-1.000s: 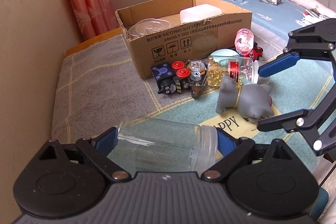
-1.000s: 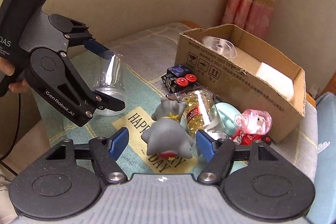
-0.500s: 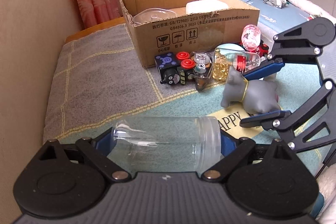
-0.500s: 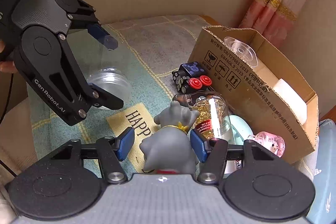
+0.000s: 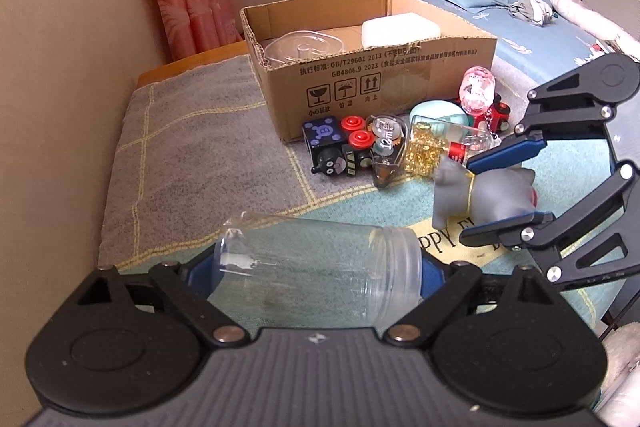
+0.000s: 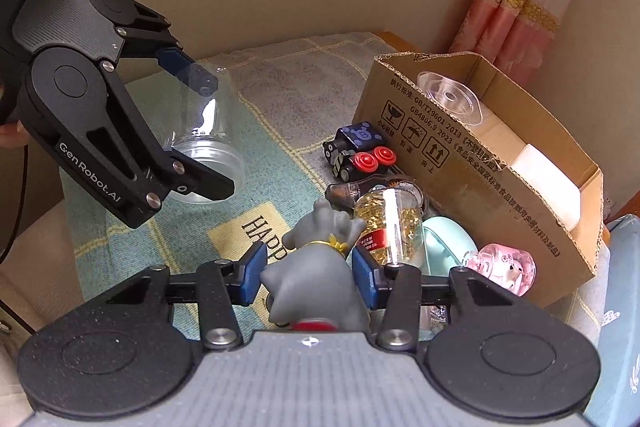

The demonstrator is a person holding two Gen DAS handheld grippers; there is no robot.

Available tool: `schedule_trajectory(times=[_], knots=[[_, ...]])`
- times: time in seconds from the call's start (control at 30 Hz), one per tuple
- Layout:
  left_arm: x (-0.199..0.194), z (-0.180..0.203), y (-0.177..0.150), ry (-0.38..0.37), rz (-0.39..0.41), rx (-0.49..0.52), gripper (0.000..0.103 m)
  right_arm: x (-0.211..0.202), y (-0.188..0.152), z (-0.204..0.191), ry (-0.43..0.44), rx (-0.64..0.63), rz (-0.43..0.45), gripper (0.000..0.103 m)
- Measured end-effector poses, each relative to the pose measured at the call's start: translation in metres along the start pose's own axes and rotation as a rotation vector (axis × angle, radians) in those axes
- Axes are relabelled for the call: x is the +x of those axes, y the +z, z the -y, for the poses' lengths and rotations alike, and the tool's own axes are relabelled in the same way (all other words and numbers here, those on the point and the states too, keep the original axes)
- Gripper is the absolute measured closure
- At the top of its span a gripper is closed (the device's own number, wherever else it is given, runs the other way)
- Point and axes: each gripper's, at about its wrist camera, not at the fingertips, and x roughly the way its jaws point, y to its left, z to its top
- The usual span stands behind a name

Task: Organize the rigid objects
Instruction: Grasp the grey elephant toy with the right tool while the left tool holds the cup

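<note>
**Two pickups under way, most items still outside the box**

The left hand-held gripper [image 5: 318,267] is closing on a clear jar [image 5: 320,267] lying sideways between its pads, above the mat [image 5: 200,167]. The right hand-held gripper [image 6: 306,277] is closing too, its pads against a grey cat figure [image 6: 316,283]. The cardboard box [image 5: 384,83] already holds a clear lid [image 5: 302,45] and a white block [image 5: 400,29]. In front of it, black toy cars [image 5: 336,151], a bottle of gold beads [image 5: 432,145] and a pink keychain [image 5: 478,91] remain unsorted.
</note>
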Motion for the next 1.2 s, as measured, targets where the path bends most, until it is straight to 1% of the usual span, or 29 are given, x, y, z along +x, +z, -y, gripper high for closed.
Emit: schedule_trajectory(times=[0.1,0.13,0.2,0.23,0.27,0.33,0.37,0.43,0.5,0.53,0.57,0.7,0.77,0.87,0.9,0.93,0.97,1.2], knots=[[-0.006,0.001,0.004,0.013,-0.001,0.0,0.011,-0.008,0.002,0.002,0.013,0.014,0.01,0.052],[-0.008,0.001,0.006,0.019,0.001,0.002,0.011,-0.011,0.002,0.003,0.017,0.017,0.015,0.054],[-0.012,0.002,0.01,0.028,0.004,0.006,0.011,-0.016,0.004,0.005,0.021,0.02,0.024,0.062],[-0.014,0.003,0.011,0.031,0.008,0.009,0.011,-0.019,0.006,0.006,0.022,0.018,0.025,0.077],[-0.015,0.003,0.013,0.032,0.013,0.012,0.011,-0.02,0.006,0.006,0.019,0.014,0.025,0.079],[-0.017,0.005,0.015,0.036,0.019,0.018,0.011,-0.019,0.006,0.007,0.022,0.004,0.009,0.078],[-0.017,0.005,0.016,0.038,0.021,0.019,0.011,-0.019,0.005,0.007,0.025,0.016,0.015,0.072],[-0.017,0.006,0.016,0.036,0.023,0.017,0.011,-0.018,0.002,0.008,0.062,0.033,0.007,0.068],[-0.017,0.007,0.015,0.032,0.022,0.017,0.011,-0.017,-0.001,0.006,0.061,0.029,0.006,0.06],[-0.017,0.008,0.015,0.032,0.02,0.019,0.011,-0.015,-0.002,0.005,0.055,0.024,0.002,0.054],[-0.016,0.008,0.014,0.032,0.018,0.019,0.011,-0.014,-0.004,0.004,0.054,0.018,-0.005,0.05],[-0.015,0.007,0.012,0.03,0.01,0.015,0.011,-0.011,-0.012,0.003,0.053,-0.011,-0.024,0.046],[-0.014,0.007,0.012,0.027,0.009,0.013,0.011,-0.007,-0.015,0.003,0.041,-0.024,-0.041,0.045],[-0.012,0.007,0.012,0.023,0.007,0.011,0.011,0.006,-0.021,0.0,0.012,-0.055,-0.092,0.046],[-0.012,0.008,0.012,0.022,0.008,0.011,0.011,0.006,-0.023,0.0,0.013,-0.049,-0.083,0.047],[-0.012,0.008,0.012,0.021,0.008,0.01,0.011,0.006,-0.022,0.001,0.018,-0.042,-0.087,0.053],[-0.012,0.008,0.012,0.02,0.009,0.011,0.011,0.005,-0.021,0.002,0.011,-0.043,-0.093,0.056],[-0.016,0.008,0.02,0.038,0.002,0.027,0.011,-0.016,-0.013,0.01,0.052,-0.005,-0.051,0.057]])
